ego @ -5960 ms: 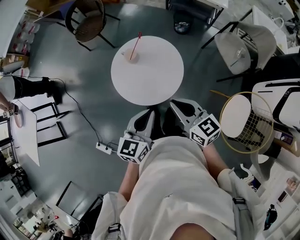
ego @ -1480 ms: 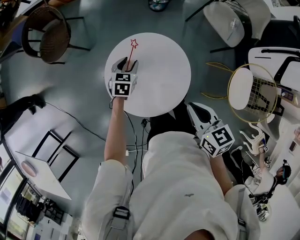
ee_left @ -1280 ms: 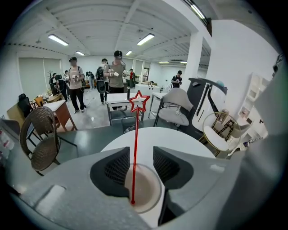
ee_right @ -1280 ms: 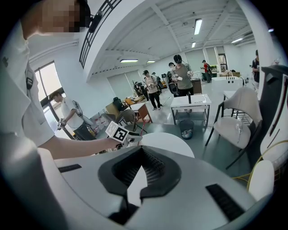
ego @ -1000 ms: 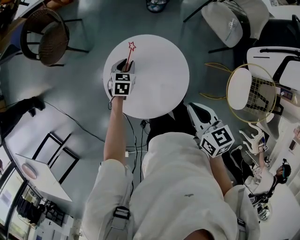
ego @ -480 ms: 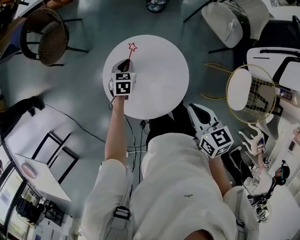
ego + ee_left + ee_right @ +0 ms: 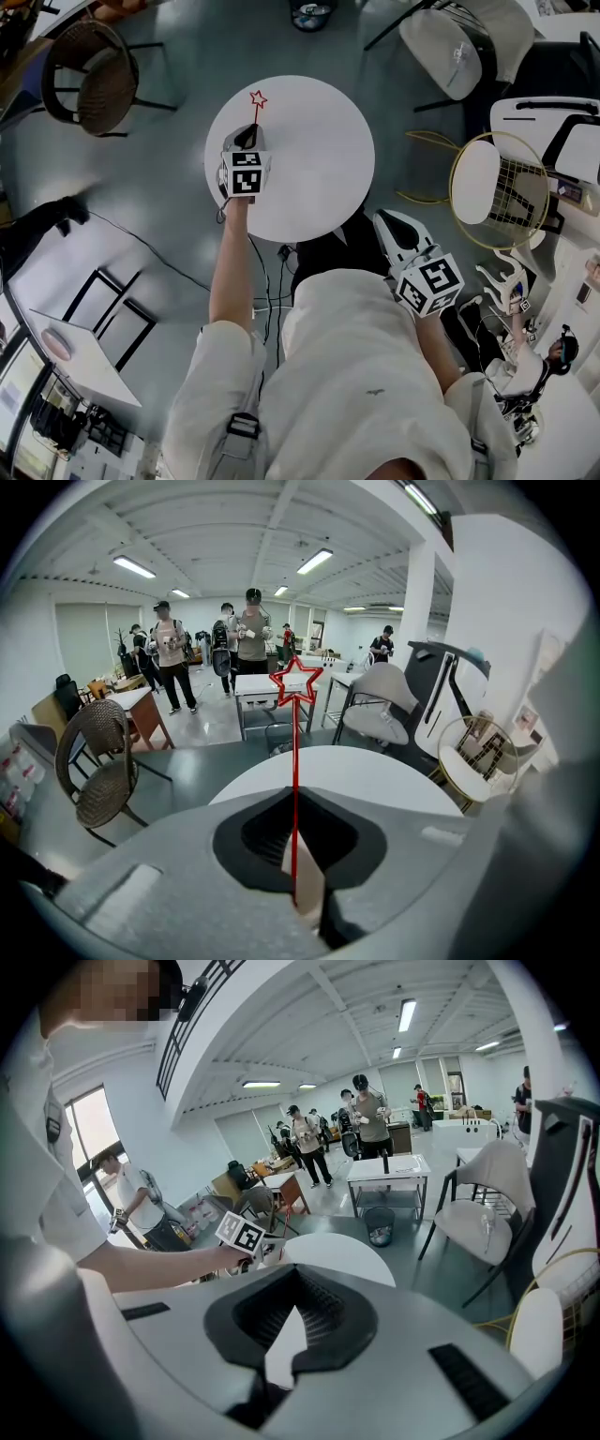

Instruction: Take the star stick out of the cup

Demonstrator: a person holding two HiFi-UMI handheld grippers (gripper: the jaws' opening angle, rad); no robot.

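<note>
Left tongs [image 7: 248, 137] reach out over the far-left part of the round white surface [image 7: 319, 164], my left arm stretched long; in the left gripper view the tongs [image 7: 294, 789] are closed on the red stick [image 7: 294, 752], jaws pinched together on its shaft; the stick [image 7: 256, 111] stands near upright, the outlined star at its top well clear above the jaw tips; its lower end runs down behind the jaws, where a beige patch shows in the gap, probably the cup [image 7: 307, 881]; from the head view the cup is hidden under the tongs, so I cannot tell whether the stick's foot is inside it. The white surface [image 7: 375, 772] shows beyond the jaws.

Right tongs [image 7: 385, 220] are held close to my body, just off the near edge of the surface; in the right gripper view the tongs [image 7: 296, 1269] have their jaws together with nothing gripped.
</note>
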